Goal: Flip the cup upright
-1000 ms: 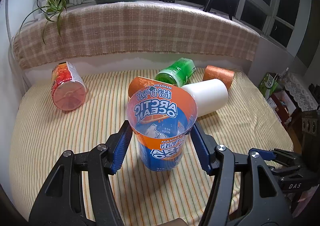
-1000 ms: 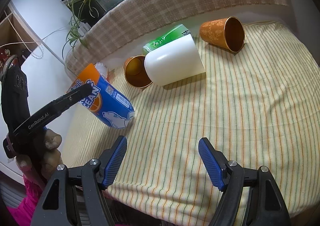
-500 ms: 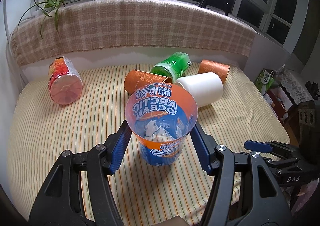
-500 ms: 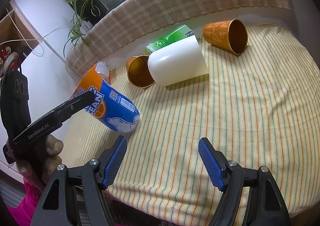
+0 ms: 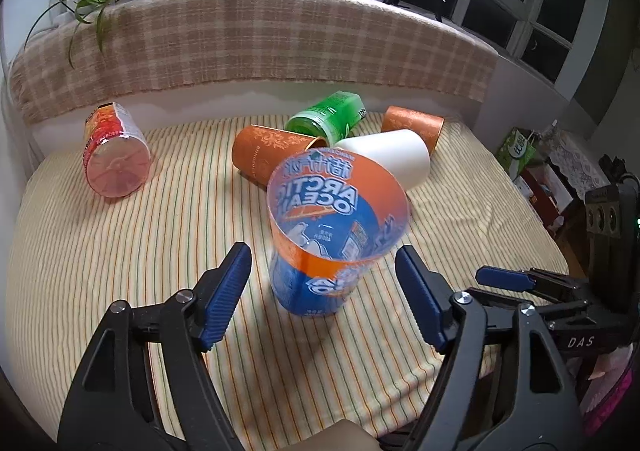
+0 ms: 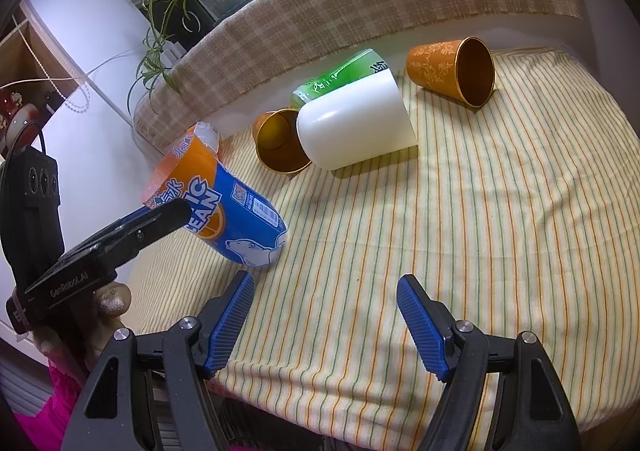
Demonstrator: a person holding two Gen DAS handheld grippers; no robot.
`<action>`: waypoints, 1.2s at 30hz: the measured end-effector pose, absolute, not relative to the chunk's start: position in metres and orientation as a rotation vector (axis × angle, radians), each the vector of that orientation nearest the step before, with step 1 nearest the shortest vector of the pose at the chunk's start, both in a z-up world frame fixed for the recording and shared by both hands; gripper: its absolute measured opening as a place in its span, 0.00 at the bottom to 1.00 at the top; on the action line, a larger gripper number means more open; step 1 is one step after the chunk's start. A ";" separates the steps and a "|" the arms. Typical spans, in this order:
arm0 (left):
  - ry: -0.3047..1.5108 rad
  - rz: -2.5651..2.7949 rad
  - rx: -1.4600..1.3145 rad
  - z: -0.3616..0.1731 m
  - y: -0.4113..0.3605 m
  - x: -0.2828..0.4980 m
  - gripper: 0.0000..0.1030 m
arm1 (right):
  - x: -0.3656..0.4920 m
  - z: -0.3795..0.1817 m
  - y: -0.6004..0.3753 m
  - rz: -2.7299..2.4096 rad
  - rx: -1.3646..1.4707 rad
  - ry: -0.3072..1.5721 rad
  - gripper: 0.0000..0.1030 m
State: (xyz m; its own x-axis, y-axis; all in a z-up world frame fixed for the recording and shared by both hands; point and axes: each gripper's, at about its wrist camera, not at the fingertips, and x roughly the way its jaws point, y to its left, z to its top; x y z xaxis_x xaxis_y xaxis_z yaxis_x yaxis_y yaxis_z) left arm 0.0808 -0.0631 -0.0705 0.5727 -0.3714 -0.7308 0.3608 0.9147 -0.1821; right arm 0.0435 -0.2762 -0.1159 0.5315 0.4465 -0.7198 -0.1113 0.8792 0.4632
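Observation:
A blue and orange Arctic Ocean cup [image 5: 332,235] stands mouth up on the striped cloth [image 5: 120,251], leaning a little; it also shows in the right wrist view [image 6: 228,211]. My left gripper [image 5: 322,283] is open, its blue pads on either side of the cup with a gap on both sides. My right gripper [image 6: 326,319] is open and empty, low over the cloth near the front edge, to the right of the cup.
Behind the cup lie a white cup [image 5: 392,159], two orange cups [image 5: 268,155] [image 5: 414,127], a green cup [image 5: 328,121] and a red cup [image 5: 114,161] at the far left. A plaid-covered ledge [image 5: 256,47] with a plant bounds the back.
My left gripper's jaws have opened off the cup and it has drawn back a little. The cup now stands on the cloth on its own. The right gripper has hardly moved.

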 end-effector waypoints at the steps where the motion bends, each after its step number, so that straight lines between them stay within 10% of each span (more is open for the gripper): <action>1: 0.859 -0.430 -0.011 -0.071 -0.063 0.079 0.75 | 0.043 -0.115 -0.276 0.342 0.386 0.956 0.75; 36: 0.505 -0.124 0.012 -0.020 -0.009 0.003 0.98 | 0.006 -0.043 -0.241 0.196 0.081 0.613 1.00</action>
State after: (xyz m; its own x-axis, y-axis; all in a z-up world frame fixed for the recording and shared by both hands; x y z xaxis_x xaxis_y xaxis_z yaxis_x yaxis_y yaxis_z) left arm 0.0028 -0.0086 -0.0203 0.8679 -0.1153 -0.4832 0.1211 0.9924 -0.0193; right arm 0.0058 -0.2408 -0.0429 0.8002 0.2066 -0.5631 -0.1585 0.9783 0.1336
